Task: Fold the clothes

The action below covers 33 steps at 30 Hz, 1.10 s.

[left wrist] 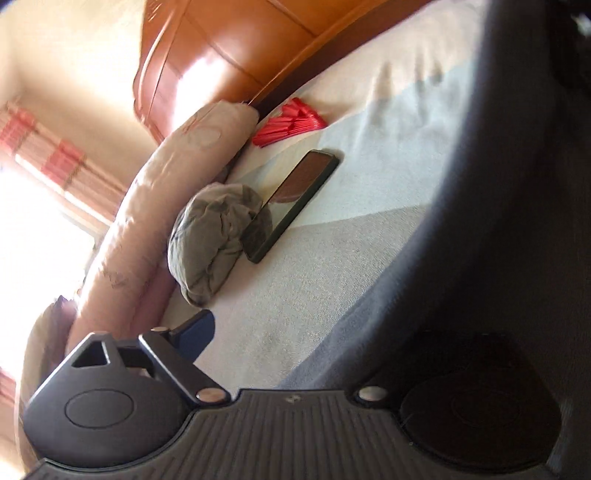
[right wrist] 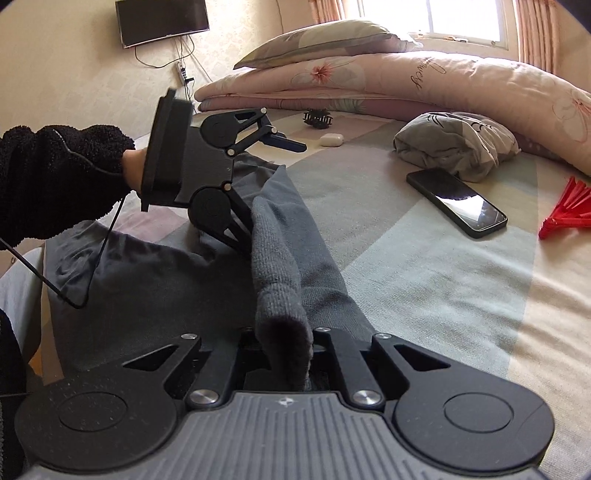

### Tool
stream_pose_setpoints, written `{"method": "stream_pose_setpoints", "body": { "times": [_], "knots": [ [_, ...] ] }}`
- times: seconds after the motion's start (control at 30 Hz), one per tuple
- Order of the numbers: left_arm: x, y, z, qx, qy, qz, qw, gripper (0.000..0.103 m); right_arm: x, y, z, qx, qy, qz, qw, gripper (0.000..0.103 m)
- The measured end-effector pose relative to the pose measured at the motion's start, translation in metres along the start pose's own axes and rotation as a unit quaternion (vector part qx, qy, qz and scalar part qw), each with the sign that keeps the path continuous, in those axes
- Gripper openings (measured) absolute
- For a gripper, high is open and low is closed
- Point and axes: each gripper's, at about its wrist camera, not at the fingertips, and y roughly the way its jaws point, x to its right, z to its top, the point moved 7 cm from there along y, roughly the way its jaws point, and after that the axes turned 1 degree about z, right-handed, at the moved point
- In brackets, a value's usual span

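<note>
1. Pinching a raised ridge of the dark grey garment [right wrist: 155, 280] in the right gripper [right wrist: 286, 363], jaws pressed together on the cloth at the bottom of the right wrist view.
2. Spread flat otherwise over the near part of the bed sheet [right wrist: 424, 295], with the ridge running away from the pinch towards the left gripper [right wrist: 280, 192].
3. Held sideways above that same garment, jaws spread: upper finger [right wrist: 288, 146] with its blue tip free in the air, lower finger hidden behind the fold, so cannot tell whether touching cloth.
4. Gripped from behind by a hand [right wrist: 133, 166] in a black fleece sleeve [right wrist: 55, 173], with a thin black cable [right wrist: 92, 258] looping down onto the garment.
5. In the left wrist view, only a dark blurred mass of the garment [left wrist: 498, 221] across the right side, covering one finger.
6. Further out on the sheet: a black phone [right wrist: 458, 203] lying face up, just beside a crumpled grey-beige cloth [right wrist: 454, 147].
7. To the right of the phone, a bunch of red hangers [right wrist: 565, 214].
8. Beyond the left gripper, a small white case [right wrist: 331, 139] and a small black object [right wrist: 317, 118], too small to tell apart further.
9. Along the far edge, a rolled floral quilt [right wrist: 406, 81] with a pillow [right wrist: 321, 40] on top.
10. On the wall, a dark screen [right wrist: 162, 20]; behind the hangers in the left wrist view, a wooden headboard [left wrist: 229, 55].
</note>
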Motion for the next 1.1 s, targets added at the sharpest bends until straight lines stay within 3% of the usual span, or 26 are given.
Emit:
{"method": "stream_pose_setpoints", "body": {
  "times": [0.1,0.27,0.37,0.43,0.53,0.57,0.6,0.67,0.77,1.1],
  "knots": [
    [0.006,-0.002,-0.006,0.007,0.055,-0.007,0.9984,0.065,0.0,0.001,-0.001,-0.002,0.0,-0.001,1.0,0.009],
    [0.009,0.002,-0.018,0.025,0.153,-0.008,0.9879,0.065,0.0,0.001,-0.002,-0.002,0.003,0.0,1.0,0.01],
    [0.012,0.004,-0.021,0.041,0.188,-0.023,0.9811,0.058,0.0,0.001,-0.003,-0.002,0.004,0.0,1.0,0.01],
    [0.018,0.004,-0.023,0.049,0.206,-0.031,0.9768,0.05,-0.001,0.001,-0.004,-0.004,0.005,0.0,1.0,0.01],
    [0.029,0.004,-0.028,0.052,0.217,-0.047,0.9737,0.025,-0.001,0.001,-0.006,-0.006,0.007,-0.003,1.0,0.01],
    [0.033,0.004,-0.03,0.053,0.22,-0.052,0.9726,0.006,0.0,0.0,-0.006,-0.006,0.009,-0.005,1.0,0.01],
    [0.038,0.003,-0.032,0.052,0.224,-0.053,0.9718,0.0,0.001,0.0,-0.006,-0.006,0.011,-0.007,1.0,0.01],
    [0.042,0.003,-0.031,0.046,0.227,-0.041,0.9719,0.0,0.002,-0.001,-0.006,-0.005,0.014,-0.011,1.0,0.01],
    [0.035,0.0,-0.023,0.025,0.192,-0.055,0.9796,0.0,0.005,-0.002,-0.007,-0.004,0.02,-0.017,1.0,0.01],
    [0.022,-0.049,-0.006,0.008,0.173,-0.058,0.9832,0.0,0.012,-0.02,-0.004,0.025,0.047,-0.03,0.998,0.011]
  ]
}}
